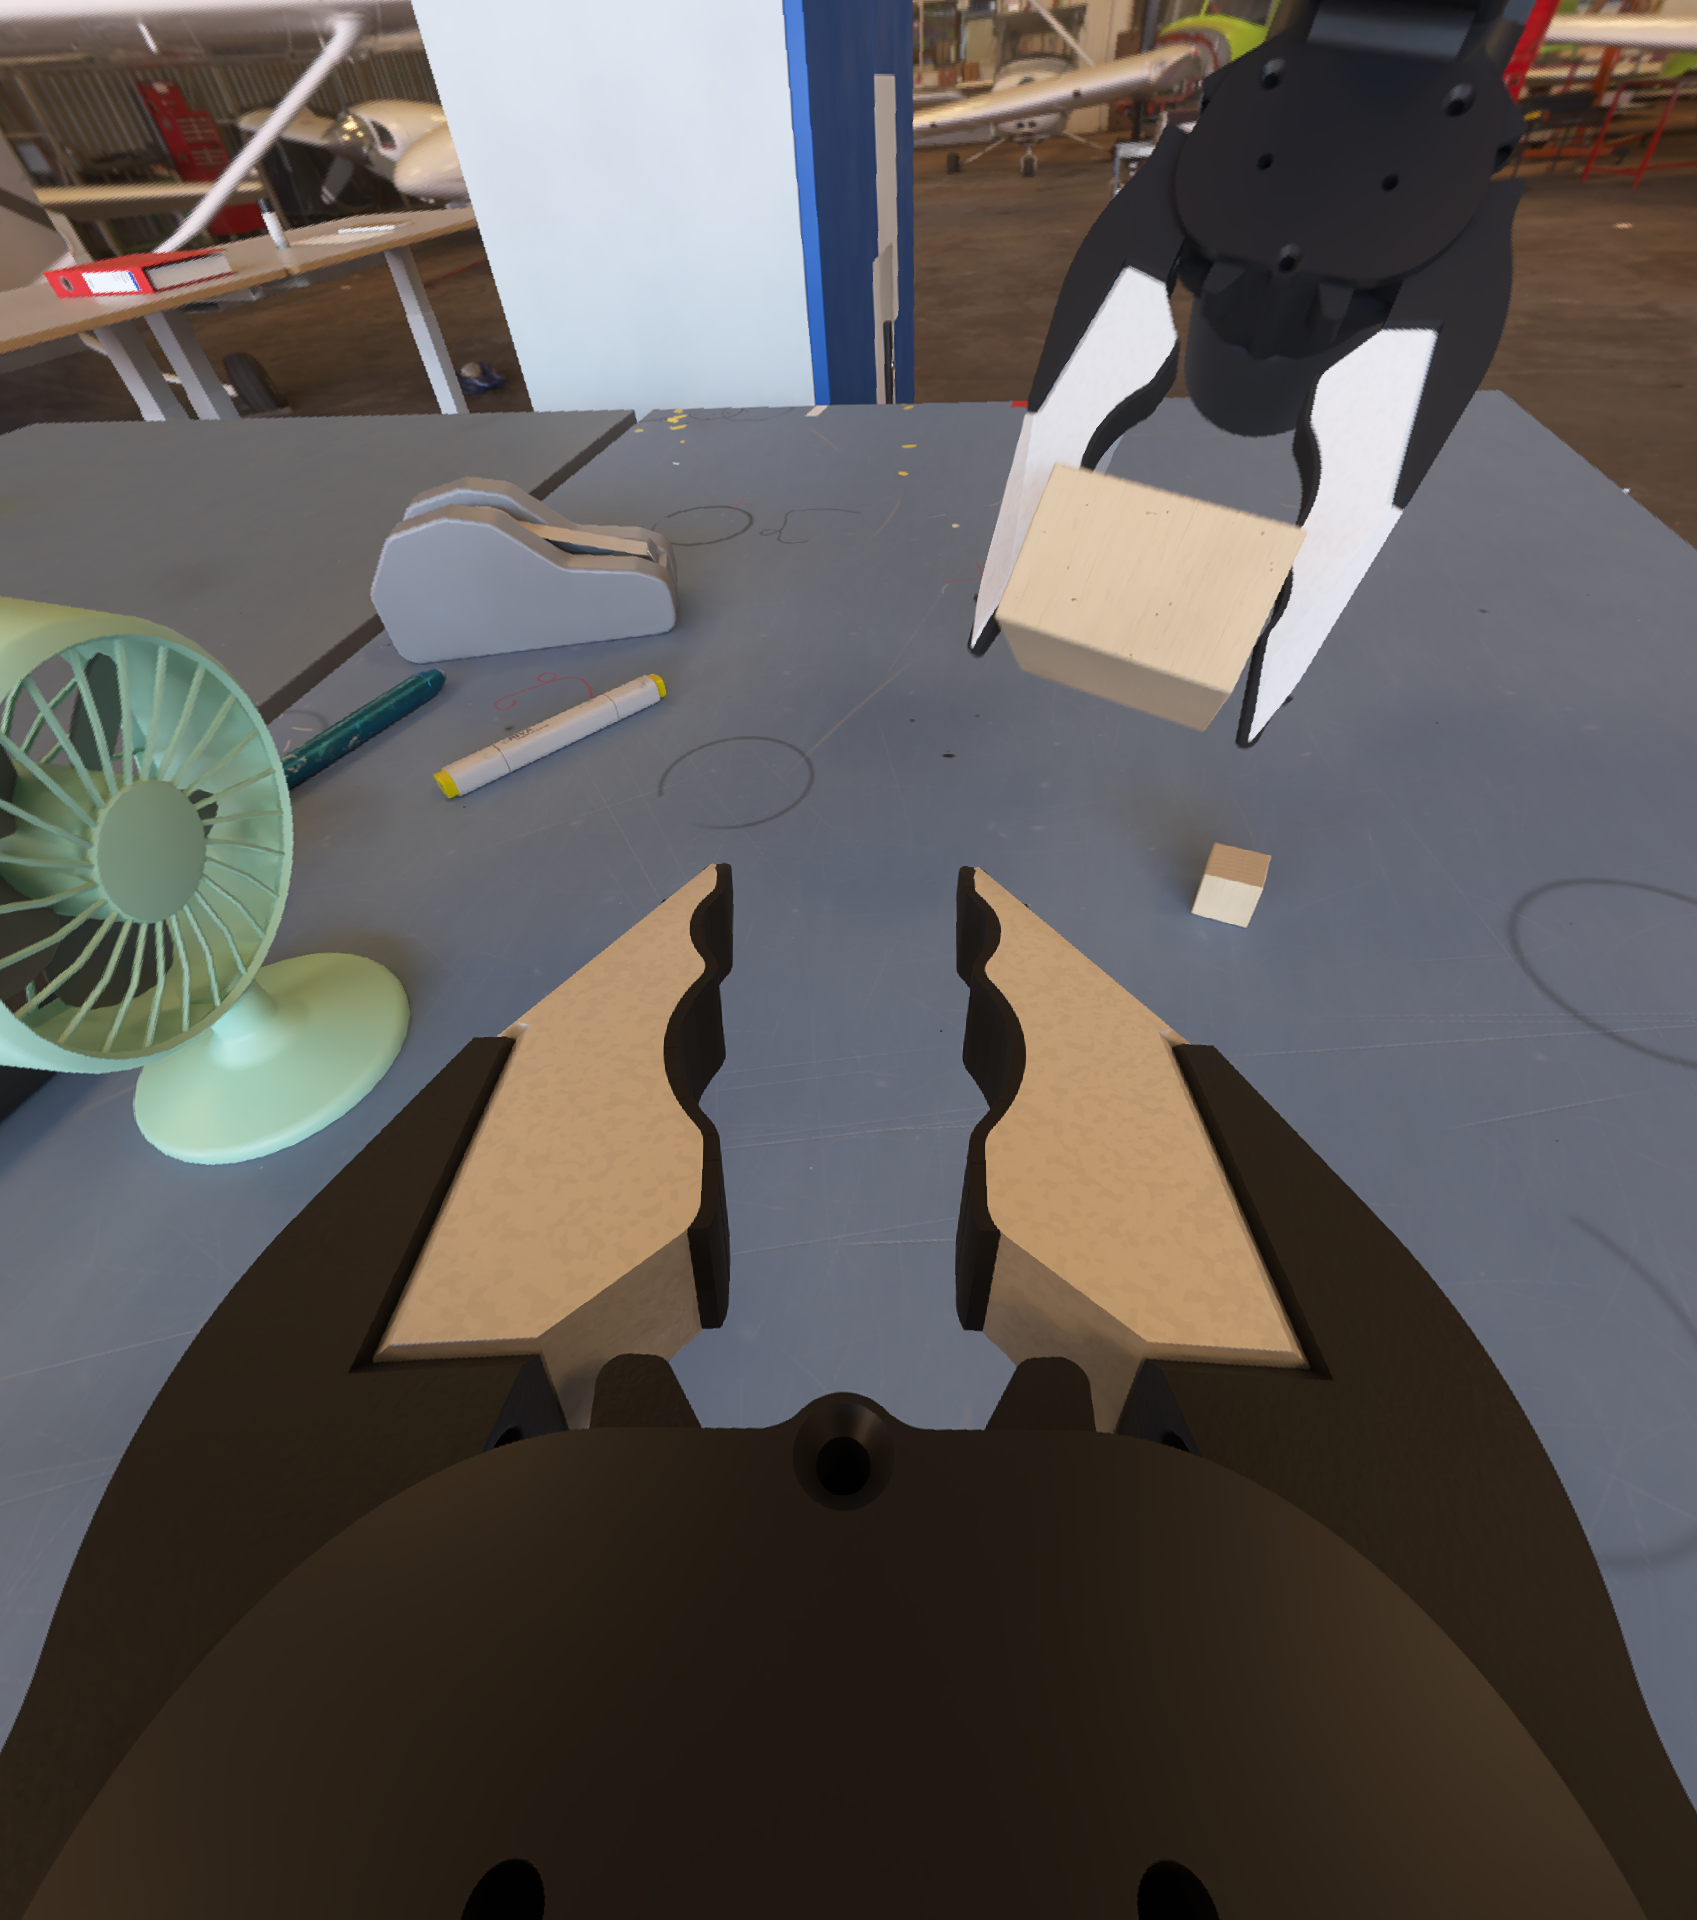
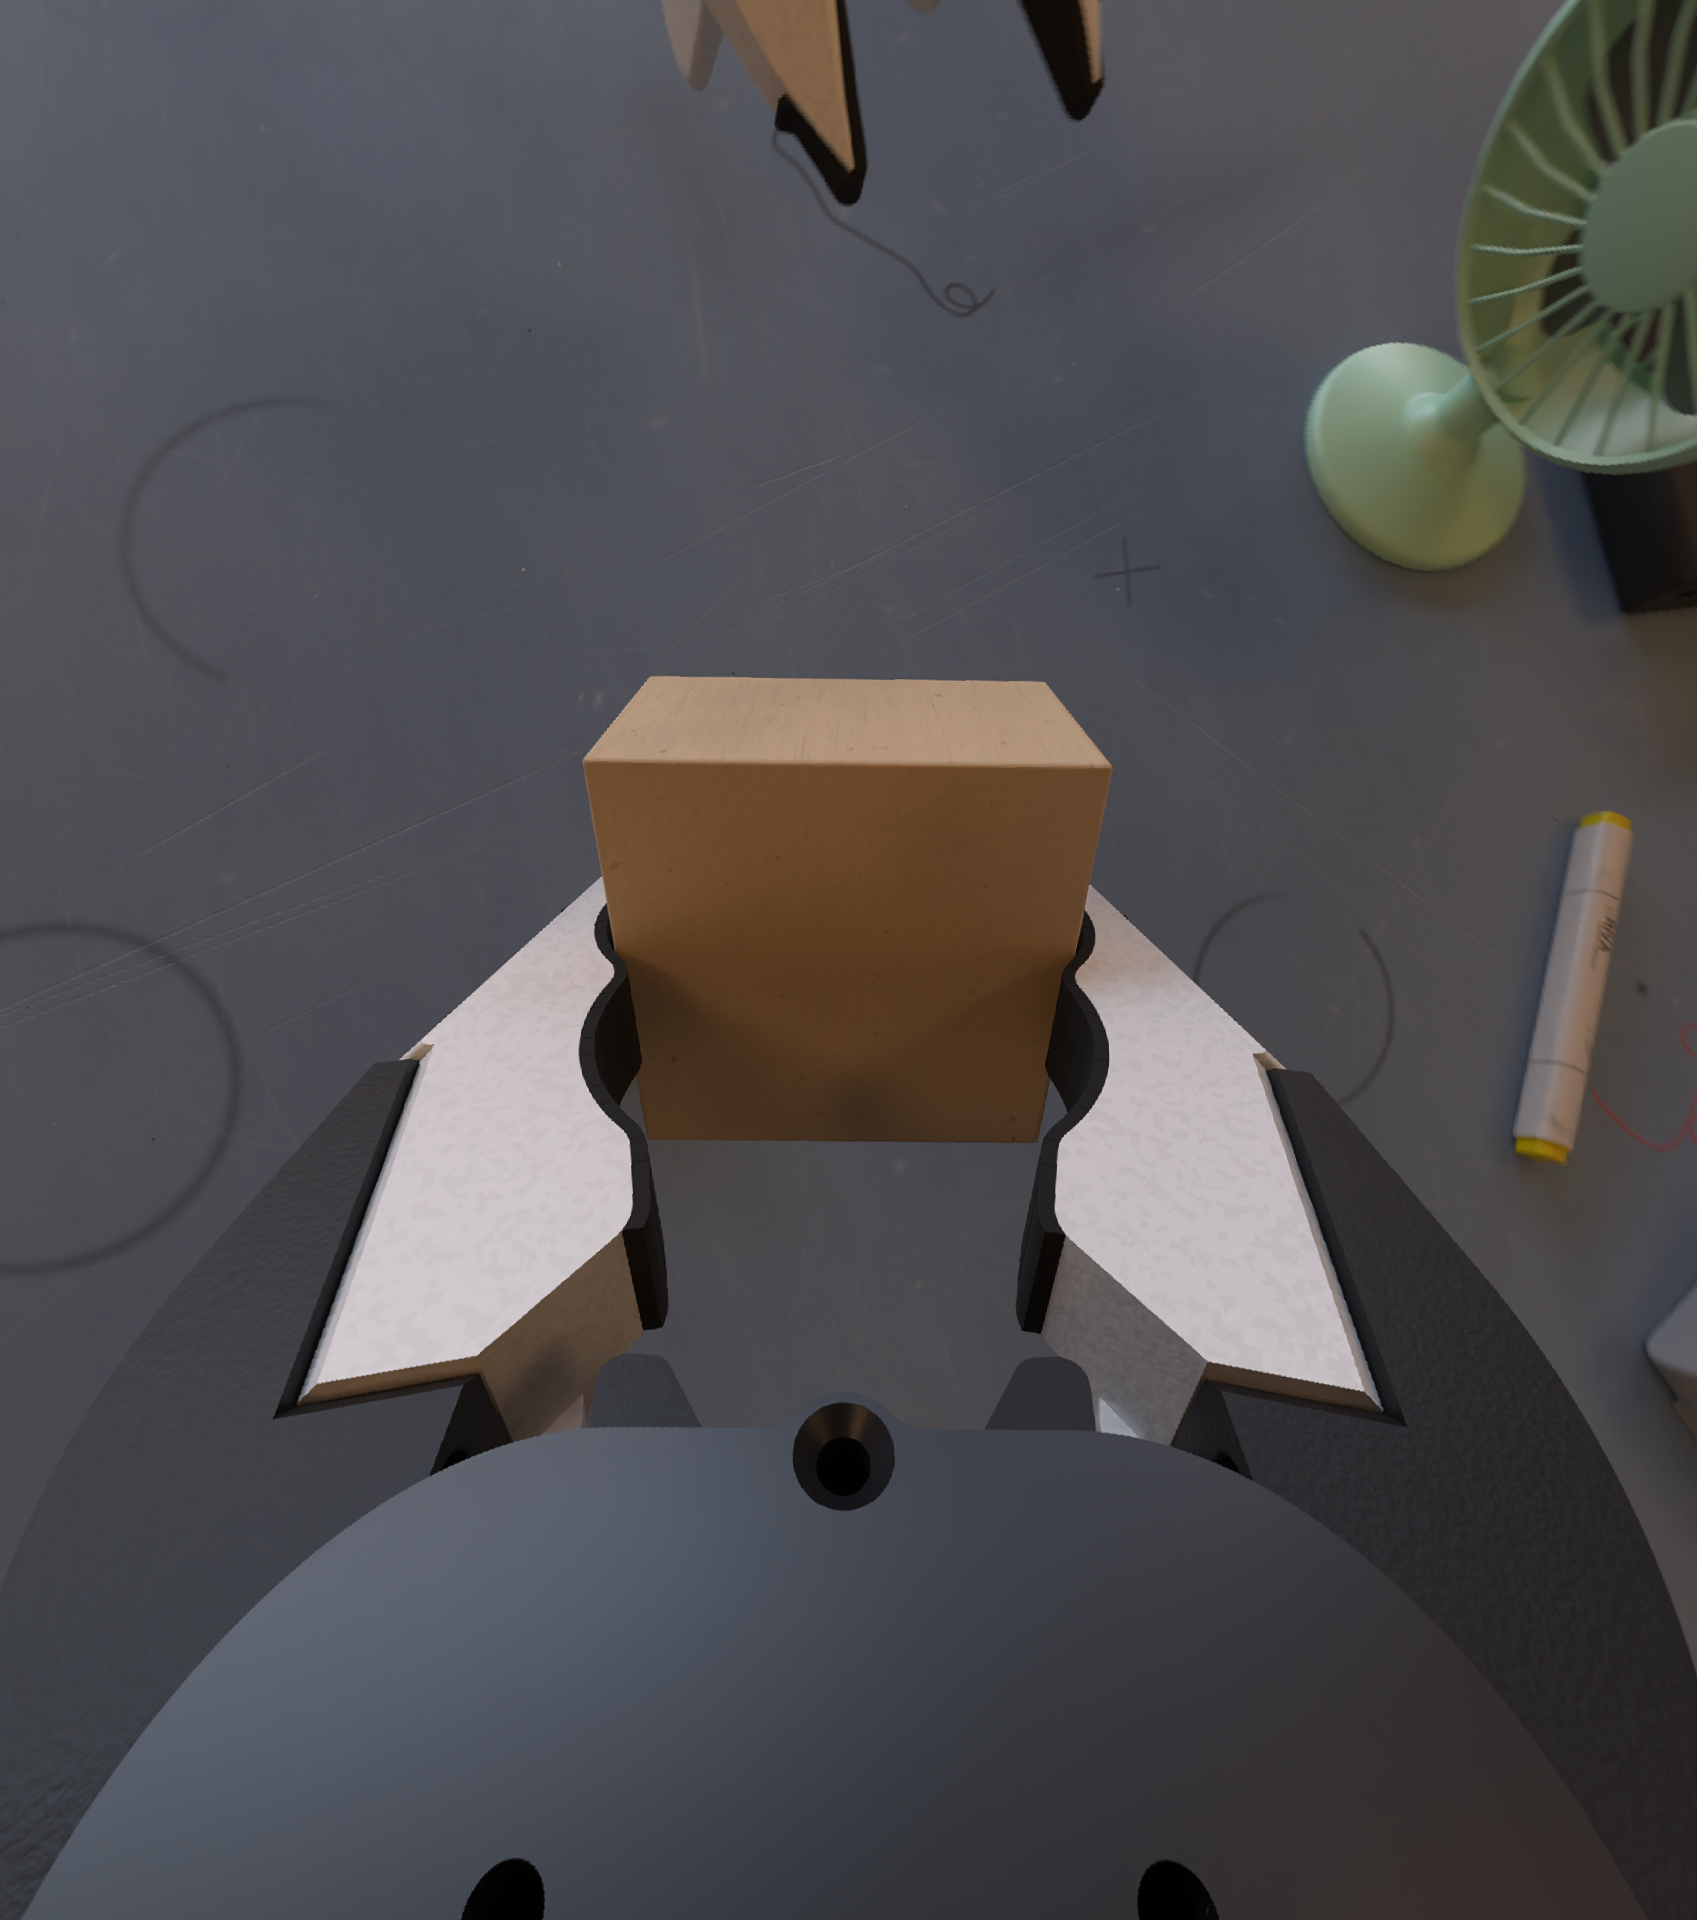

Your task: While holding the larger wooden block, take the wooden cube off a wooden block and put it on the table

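Right gripper (image 2: 844, 940) is clamped on the big block (image 2: 844, 914) and holds it above the table (image 1: 1031, 1143), tilted, with no clear long axis. Left gripper (image 1: 844, 883) hangs empty, jaws parted. Small cube (image 1: 1230, 885) sits flat on the table, right of the left fingertips, one corner turned towards the camera. Task looks done. Best practice: keep the right grip firm and pull the left straight back.

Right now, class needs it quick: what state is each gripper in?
Left gripper: open, holding nothing.
Right gripper: closed on the larger wooden block, held above the table.
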